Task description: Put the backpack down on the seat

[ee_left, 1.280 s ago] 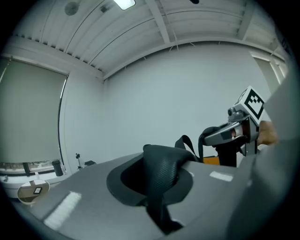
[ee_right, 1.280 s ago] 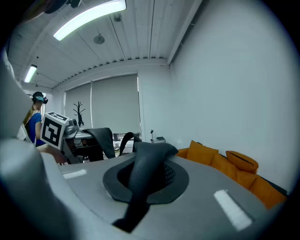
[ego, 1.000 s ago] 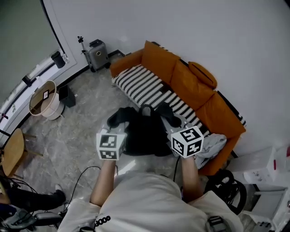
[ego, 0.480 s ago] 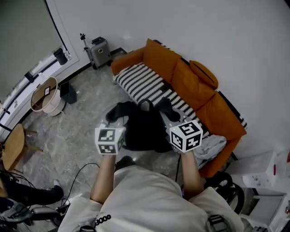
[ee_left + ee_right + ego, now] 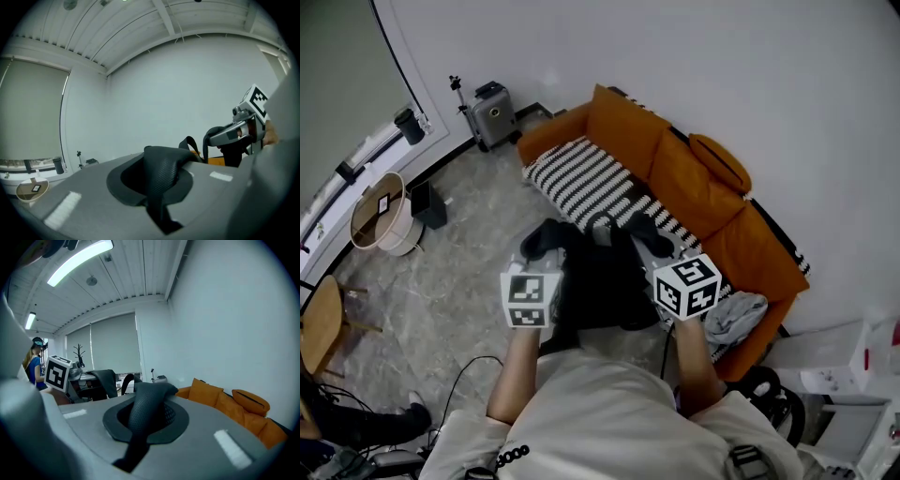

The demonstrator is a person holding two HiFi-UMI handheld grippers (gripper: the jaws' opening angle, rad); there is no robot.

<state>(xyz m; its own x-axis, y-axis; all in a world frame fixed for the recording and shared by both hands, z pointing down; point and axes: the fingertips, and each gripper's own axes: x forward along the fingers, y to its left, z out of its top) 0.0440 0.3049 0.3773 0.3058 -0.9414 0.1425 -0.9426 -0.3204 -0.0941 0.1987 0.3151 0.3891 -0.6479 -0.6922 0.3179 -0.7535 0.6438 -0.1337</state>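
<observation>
A black backpack (image 5: 602, 279) hangs between my two grippers, just in front of the orange sofa (image 5: 698, 183), near its striped seat cover (image 5: 586, 178). My left gripper (image 5: 546, 253) is shut on a black mesh shoulder strap (image 5: 161, 176), which is pinched between its jaws in the left gripper view. My right gripper (image 5: 652, 242) is shut on the other mesh strap (image 5: 145, 411). The pack's top handle (image 5: 602, 223) points toward the sofa. Each gripper shows in the other's view, the right gripper (image 5: 236, 133) and the left gripper's cube (image 5: 58, 372).
A grey cloth (image 5: 736, 314) lies on the sofa's right end. On the floor to the left are a grey suitcase (image 5: 492, 103), a round basket (image 5: 380, 211), a black box (image 5: 427, 202) and a wooden chair (image 5: 319, 323). A cable (image 5: 473, 366) trails by my feet. A person (image 5: 33, 363) stands far off.
Both grippers have carried the backpack forward, closer to the sofa's striped seat. Their grip on the straps is unchanged.
</observation>
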